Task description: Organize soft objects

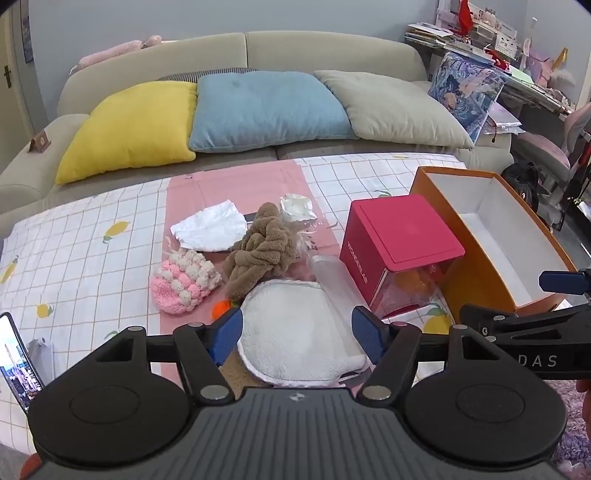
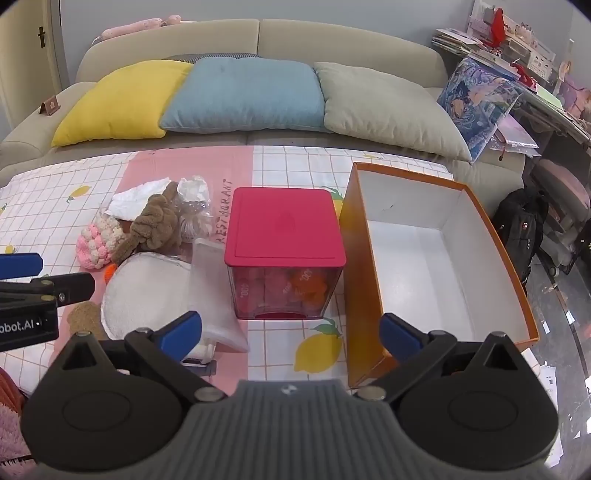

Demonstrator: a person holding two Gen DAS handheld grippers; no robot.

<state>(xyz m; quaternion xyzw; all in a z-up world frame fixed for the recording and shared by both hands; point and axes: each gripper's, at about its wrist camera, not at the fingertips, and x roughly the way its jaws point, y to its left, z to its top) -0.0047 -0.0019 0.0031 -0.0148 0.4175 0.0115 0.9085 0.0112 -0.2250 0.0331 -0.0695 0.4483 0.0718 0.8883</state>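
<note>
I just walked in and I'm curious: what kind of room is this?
Most likely a home living room: a beige sofa with cushions, a low table under a lemon-print cloth, and cluttered shelves alongside.

Left gripper [image 1: 297,330]: black linkage arms, round black hubs, silver pivot screws, ribbed grey body with a small emblem, blue fingers [image 1: 229,328]. Right gripper [image 2: 290,332] matches; white lettering marks each one's side.
</note>
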